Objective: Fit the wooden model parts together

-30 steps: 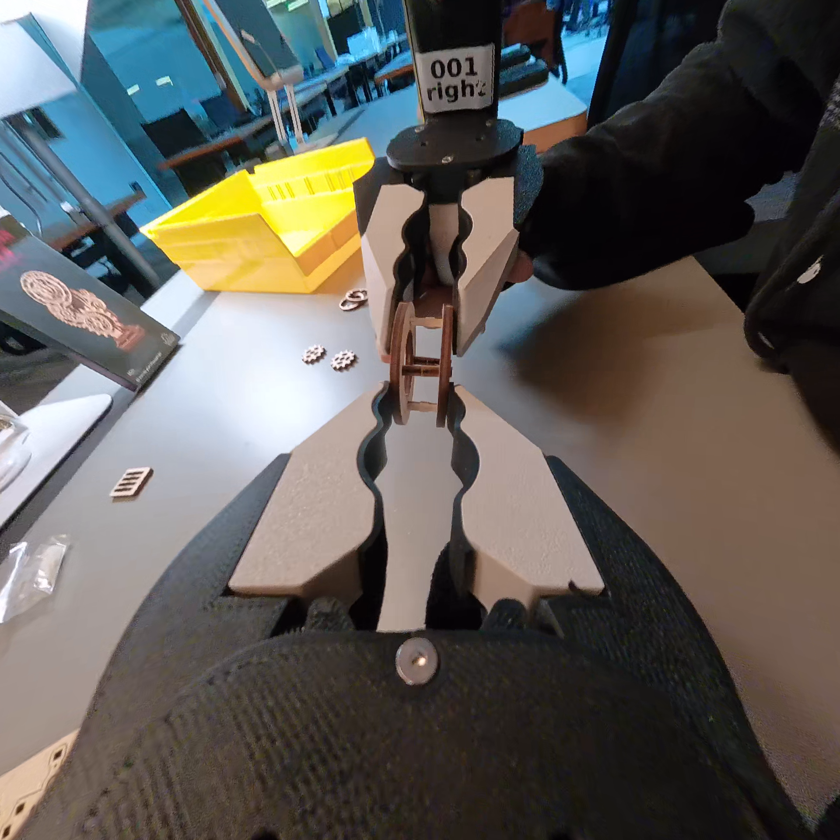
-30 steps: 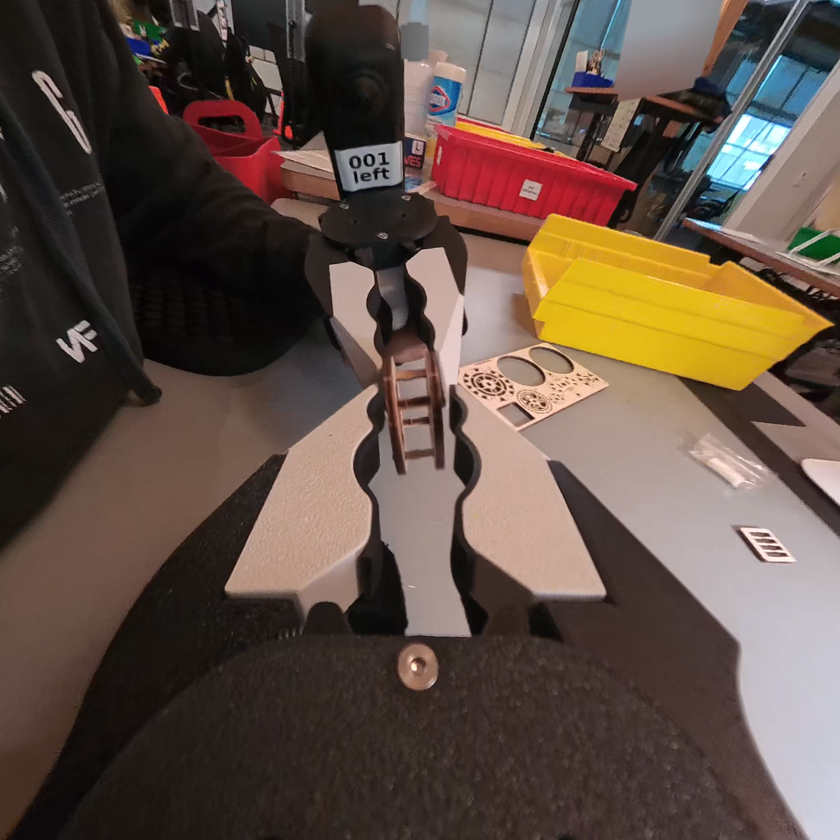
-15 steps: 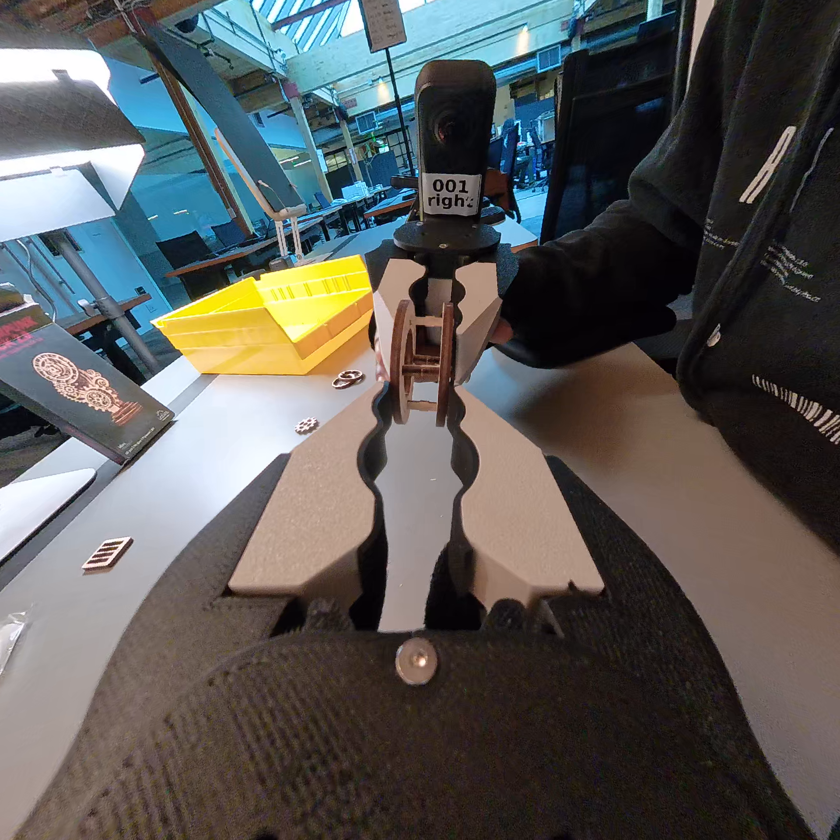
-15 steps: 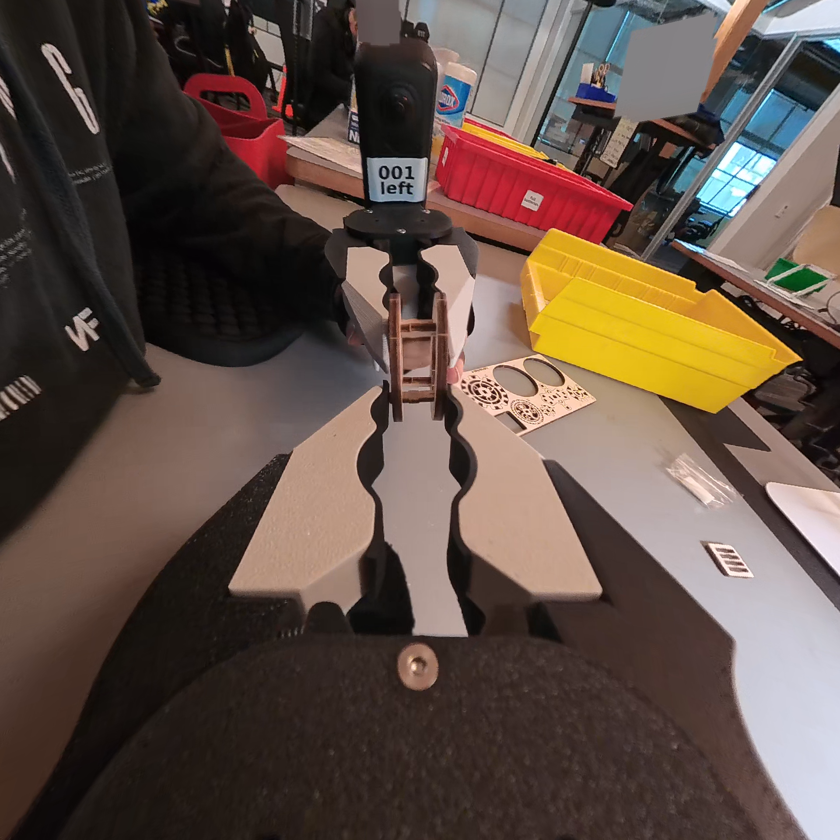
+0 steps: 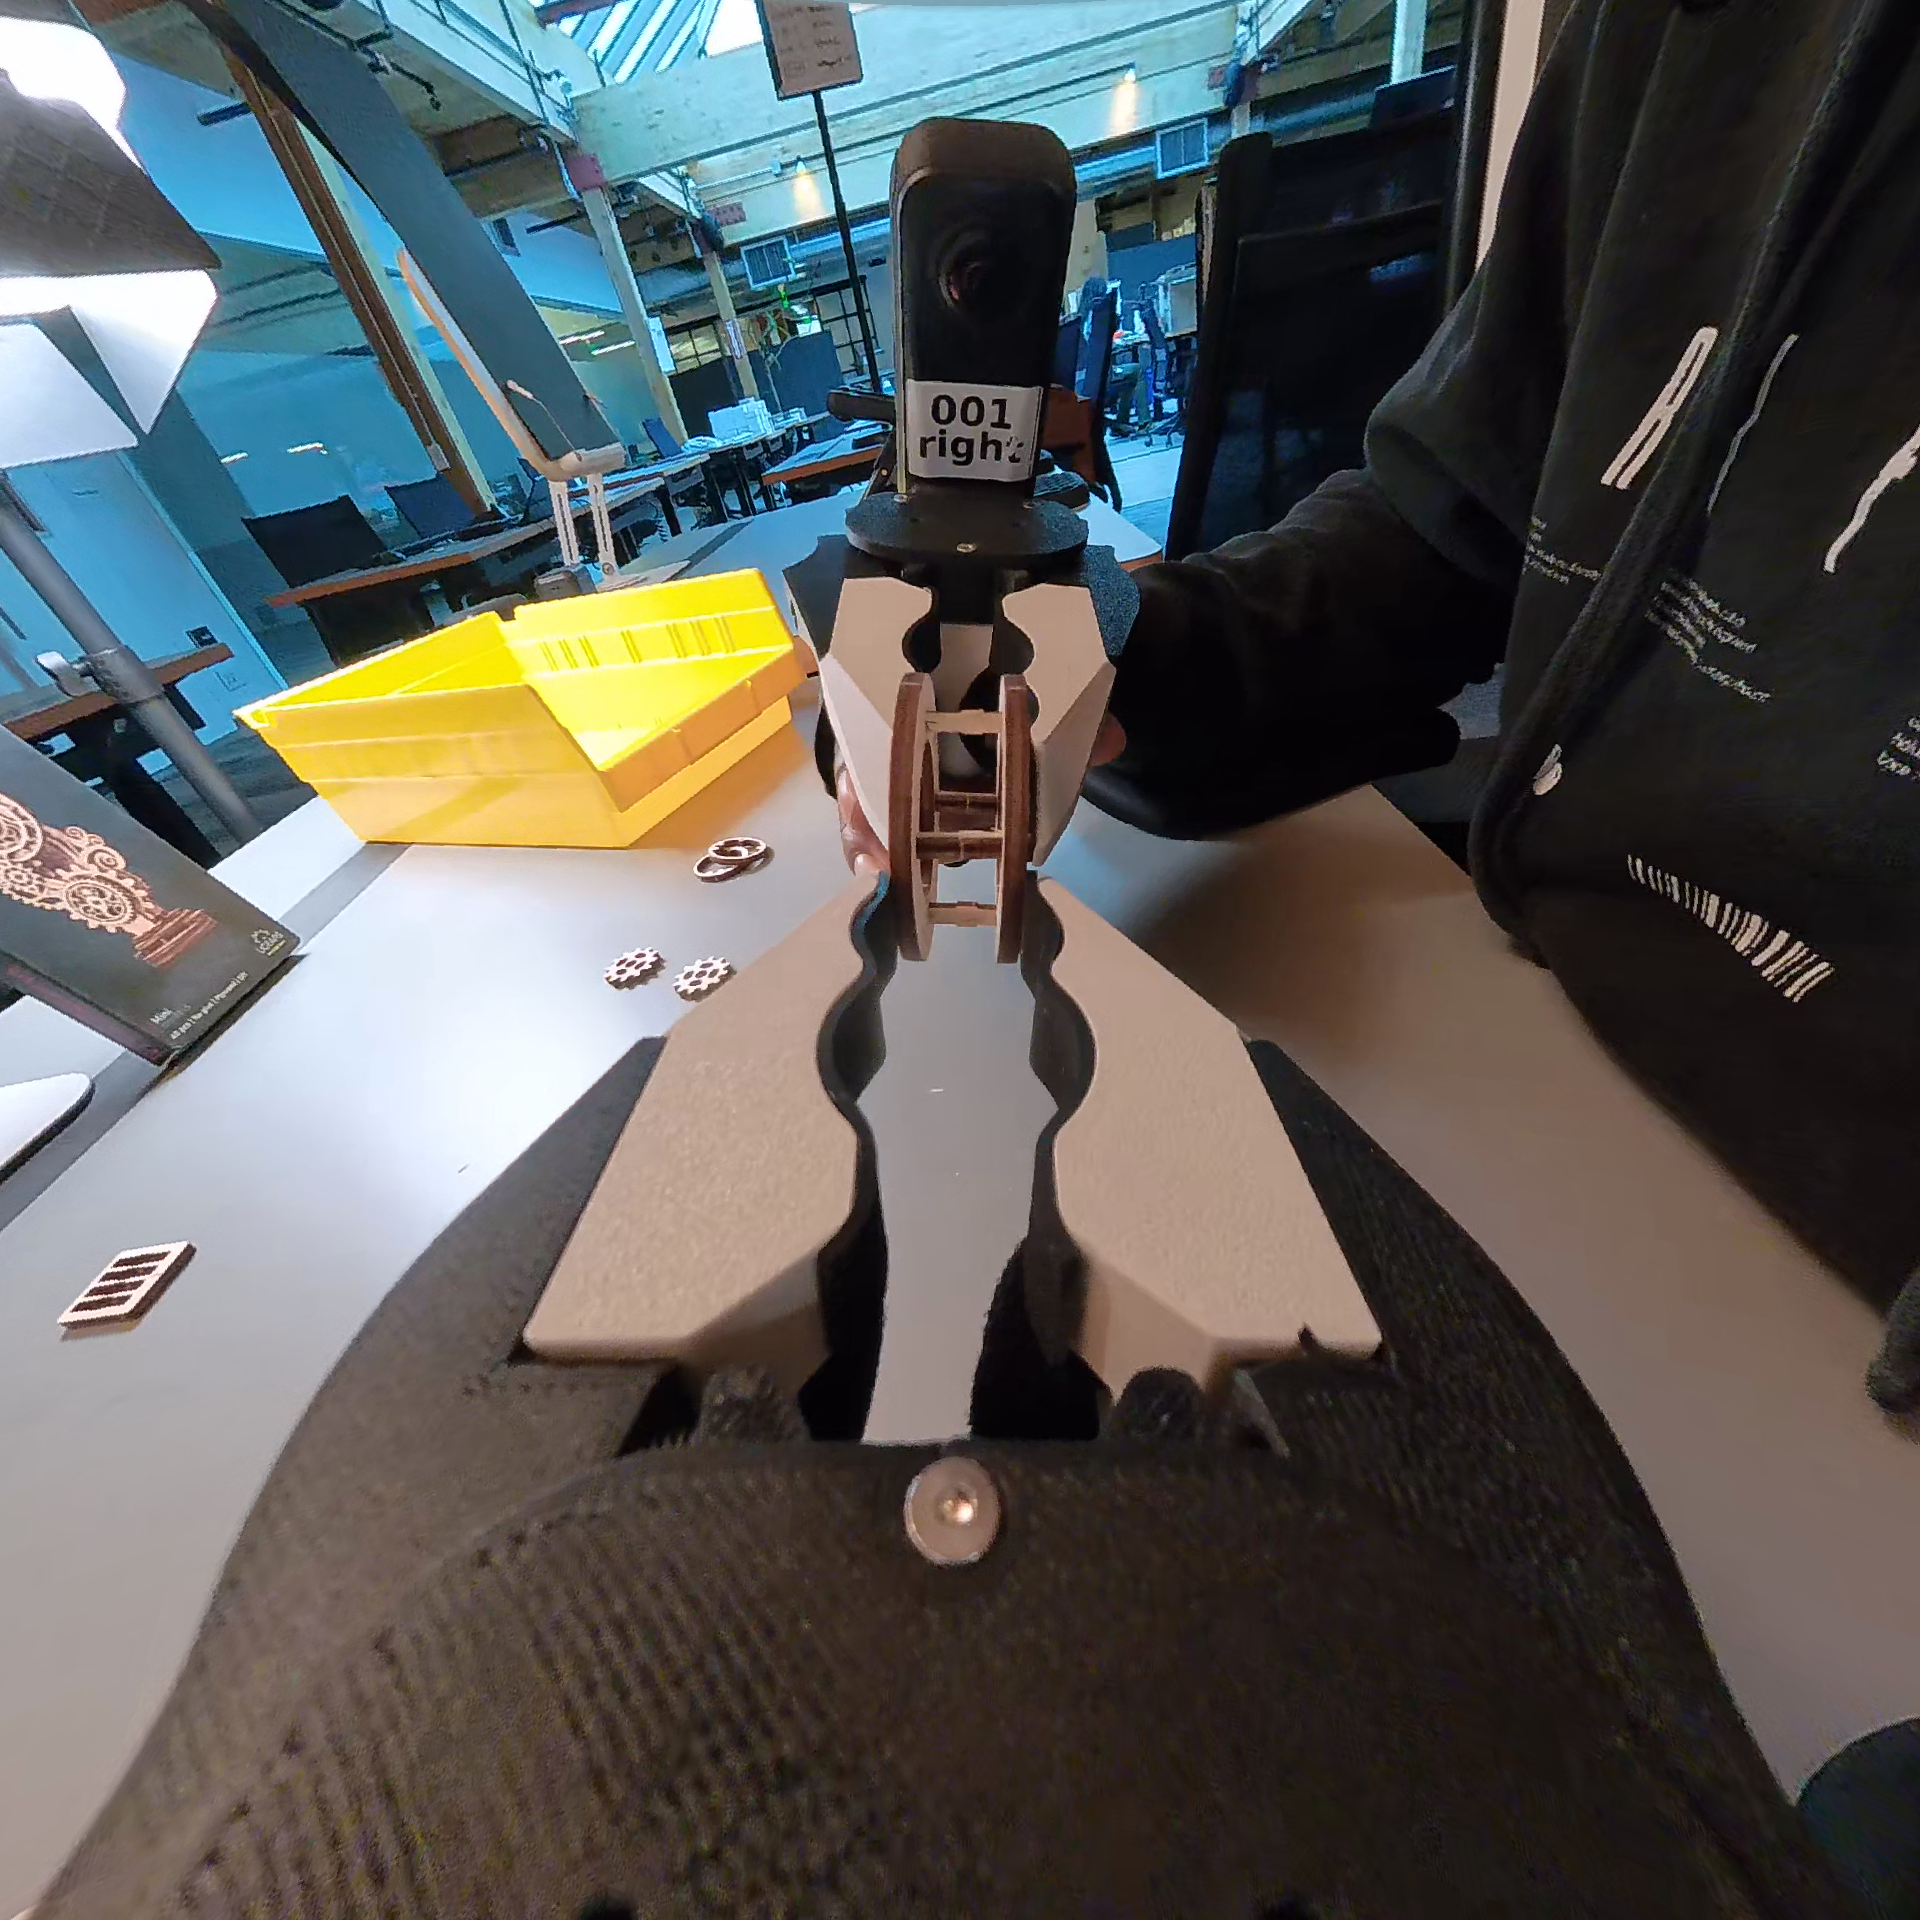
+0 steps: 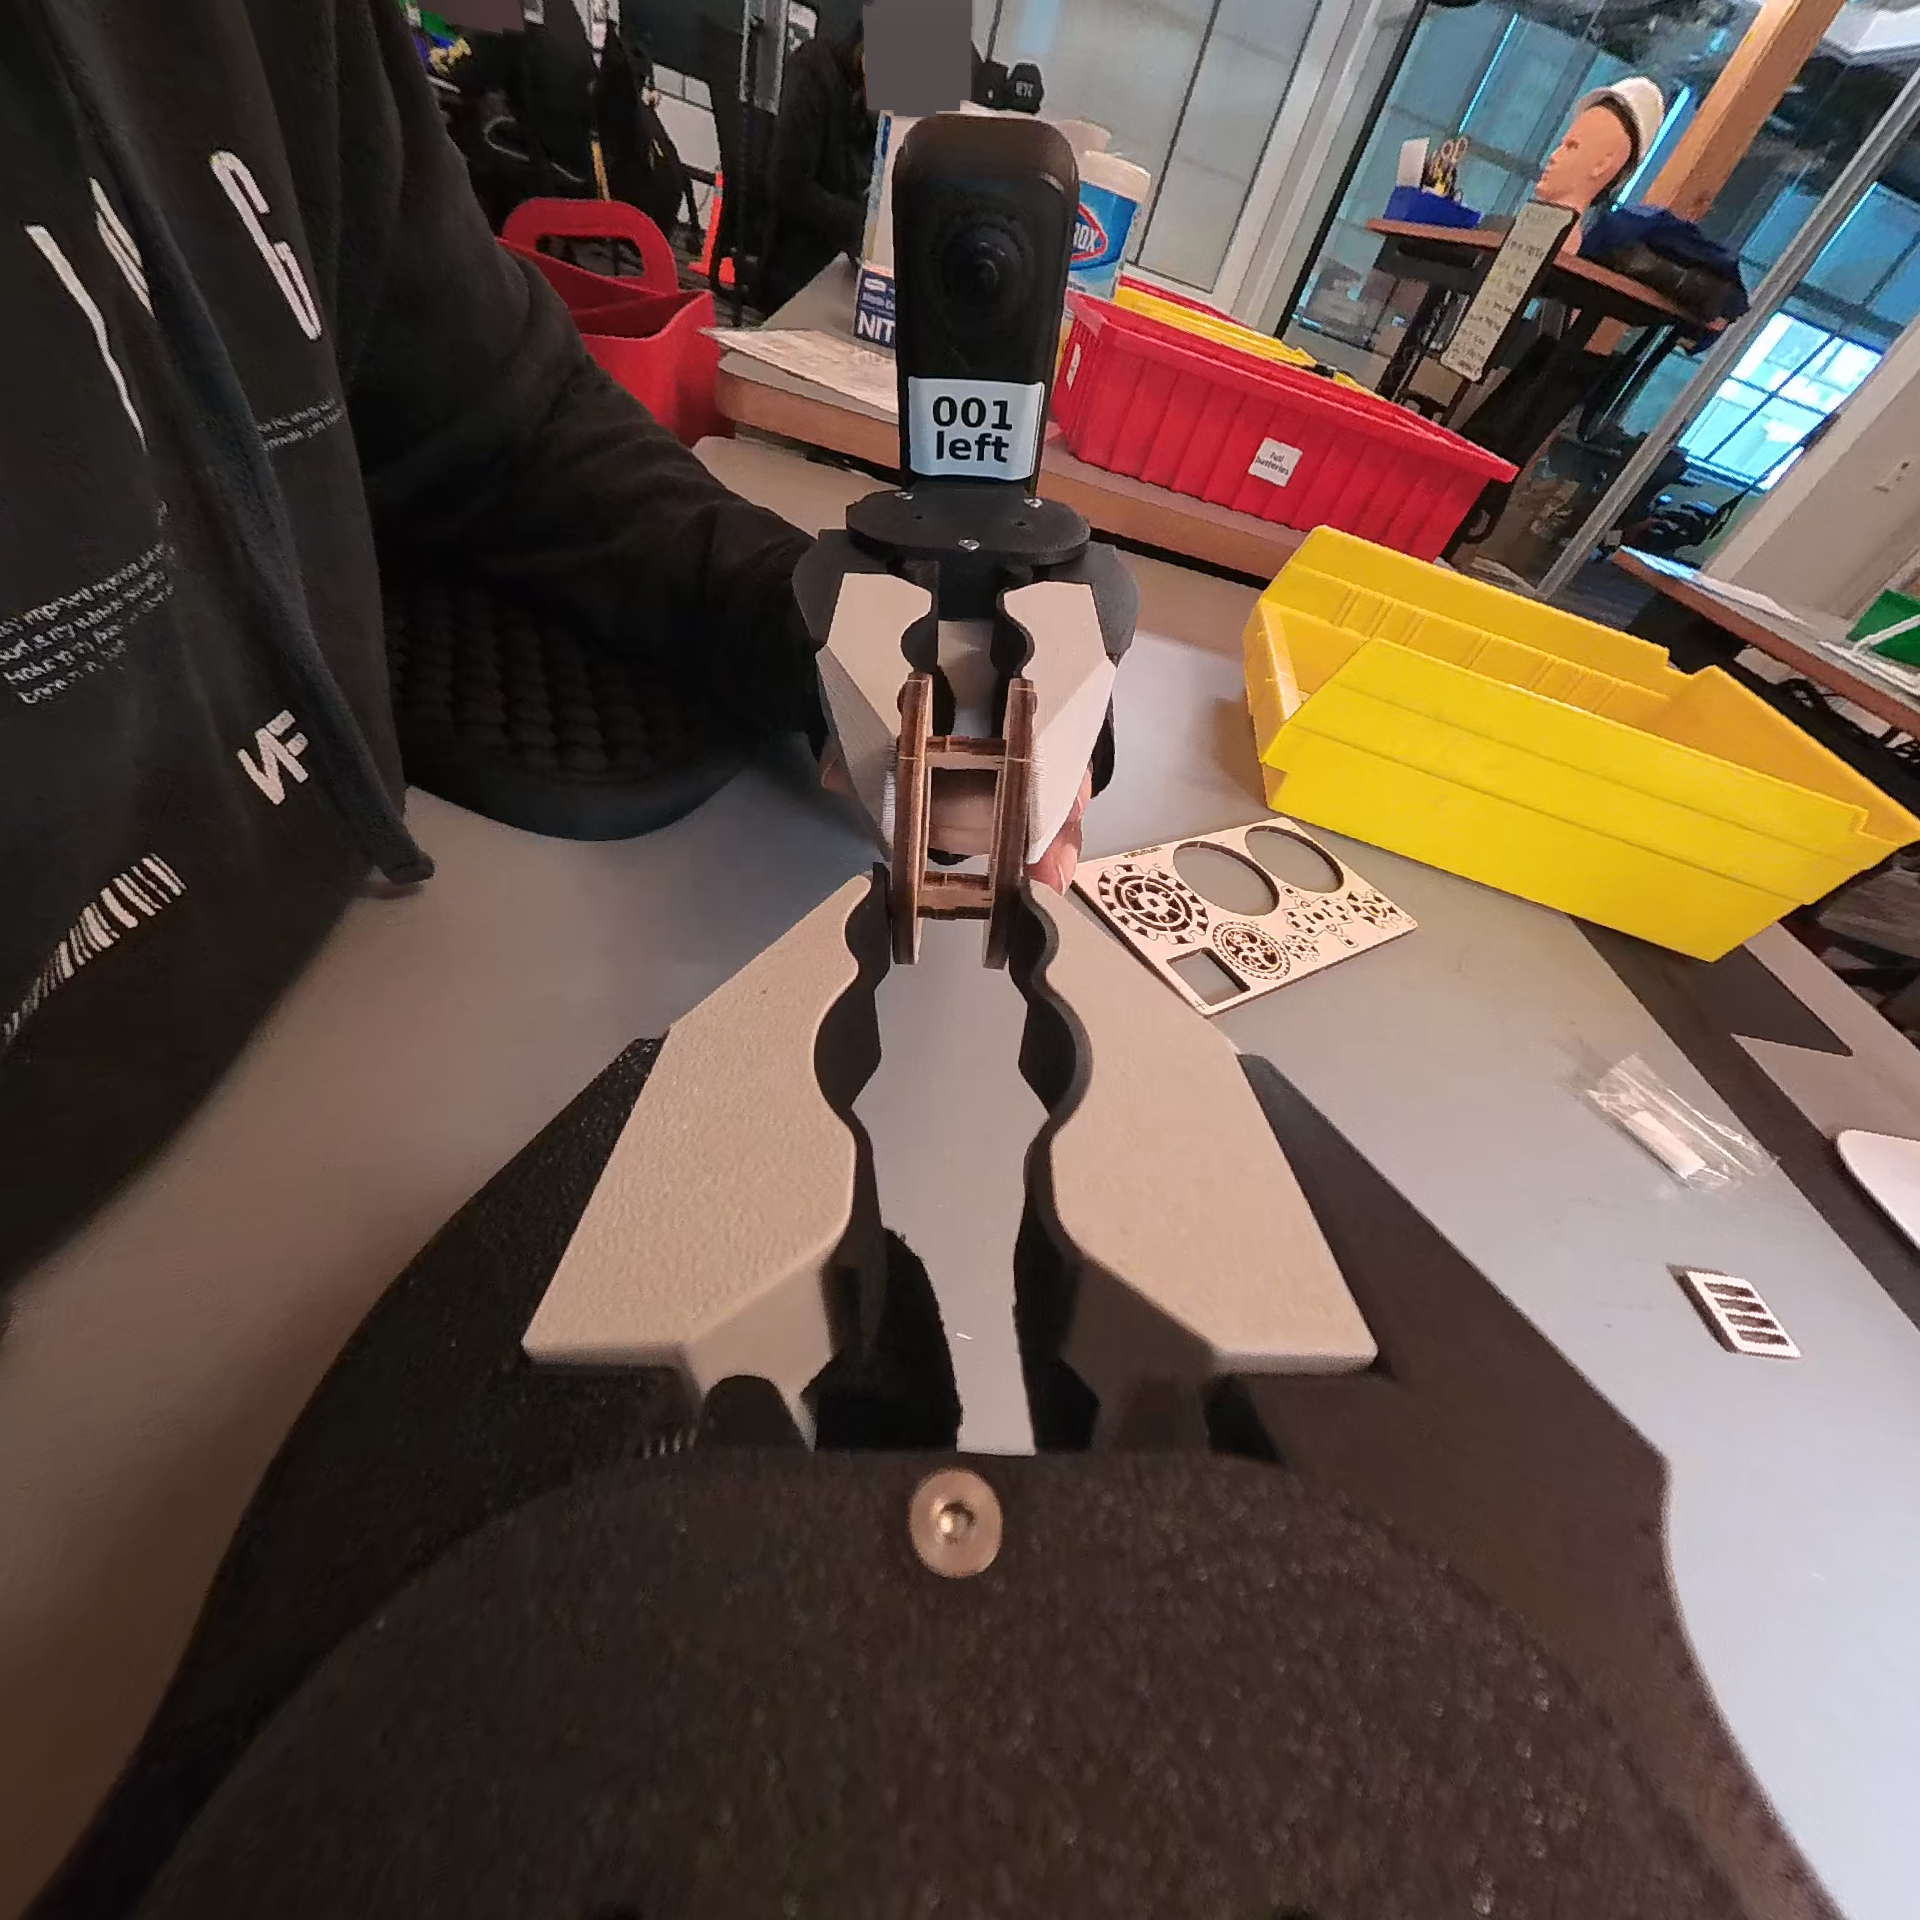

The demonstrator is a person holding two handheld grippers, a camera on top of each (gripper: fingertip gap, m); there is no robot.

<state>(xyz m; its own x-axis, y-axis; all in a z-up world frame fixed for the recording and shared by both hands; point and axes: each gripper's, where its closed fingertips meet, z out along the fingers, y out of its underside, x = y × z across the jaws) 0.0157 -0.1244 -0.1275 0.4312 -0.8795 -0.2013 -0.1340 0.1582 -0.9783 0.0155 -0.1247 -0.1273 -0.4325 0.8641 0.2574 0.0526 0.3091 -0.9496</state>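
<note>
A small wooden wheel, two dark discs joined by pale rungs, hangs above the grey table between my two grippers; it shows in the left wrist view (image 5: 961,821) and in the right wrist view (image 6: 951,821). My left gripper (image 5: 961,920) is shut on its near lower edge, one fingertip outside each disc. My right gripper (image 6: 951,925) faces it from the other side and is shut on the same wheel. The right gripper's fingers (image 5: 1070,707) flank the wheel's far side in the left wrist view. The wheel stands upright.
A yellow bin (image 5: 520,727) stands at the back of the table (image 5: 416,1091). Two small gears (image 5: 670,971), rings (image 5: 732,857) and a slotted wooden piece (image 5: 125,1283) lie loose. A cut-out wooden sheet (image 6: 1242,920) and a plastic bag (image 6: 1662,1127) lie beside the bin (image 6: 1538,769). A person in black stands alongside. The grippers are tip to tip, or close to it.
Both grippers have risen and levelled out, carrying the wheel higher above the table. The wheel has turned from tilted to upright between the fingers.
</note>
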